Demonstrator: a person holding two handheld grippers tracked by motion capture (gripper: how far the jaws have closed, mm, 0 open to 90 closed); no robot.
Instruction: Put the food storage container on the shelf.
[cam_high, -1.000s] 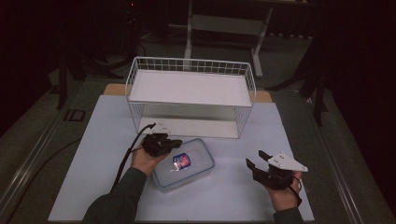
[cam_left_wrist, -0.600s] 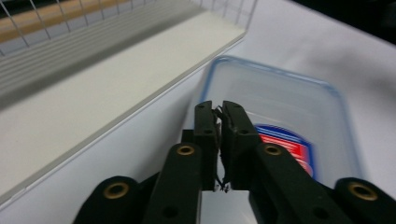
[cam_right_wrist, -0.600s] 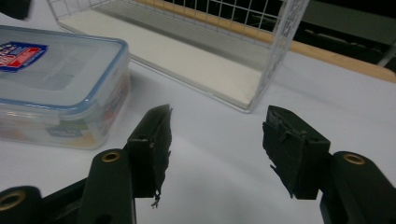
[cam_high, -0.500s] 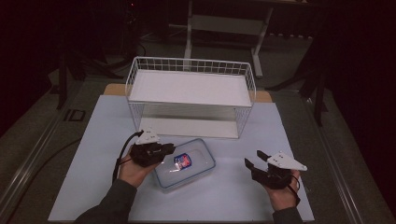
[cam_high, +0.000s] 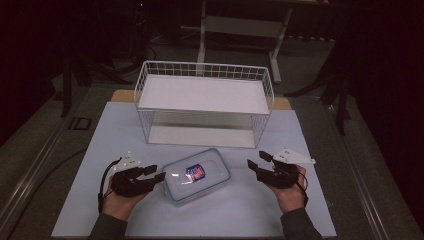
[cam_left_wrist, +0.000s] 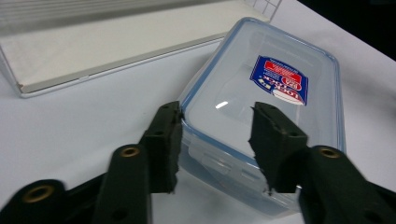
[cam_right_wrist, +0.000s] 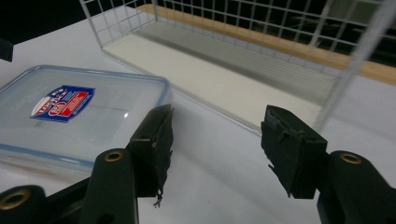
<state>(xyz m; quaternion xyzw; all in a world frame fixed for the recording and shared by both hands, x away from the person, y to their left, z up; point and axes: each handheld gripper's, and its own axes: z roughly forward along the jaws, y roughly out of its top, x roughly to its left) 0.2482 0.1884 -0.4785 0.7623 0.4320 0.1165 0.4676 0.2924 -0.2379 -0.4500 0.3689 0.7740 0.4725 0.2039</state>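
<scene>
A clear plastic food container (cam_high: 196, 175) with a blue-rimmed snap-on lid lies flat on the white sheet that covers the bench (cam_high: 310, 135). It is a rounded rectangle, see-through, with a red, white and blue label (cam_high: 196, 172) near the middle of the lid. In the high view its long axis runs slantwise, the left end nearer the person and the right end farther off and toward the wire basket (cam_high: 205, 102). It sits just in front of that basket's open side, between the two hands and closer to the left one.

The left tool (cam_high: 159, 176) is at the container's left short end. Its jaws have just been opening; in the left gripper view the pads stand apart with the lid's corner between them, one at the rim and the other over the lid, neither pressing.

The right tool (cam_high: 256, 161) is held off the container's right end, apart from it. Its jaws have just been closing a little, yet they are parted with nothing between them.
</scene>
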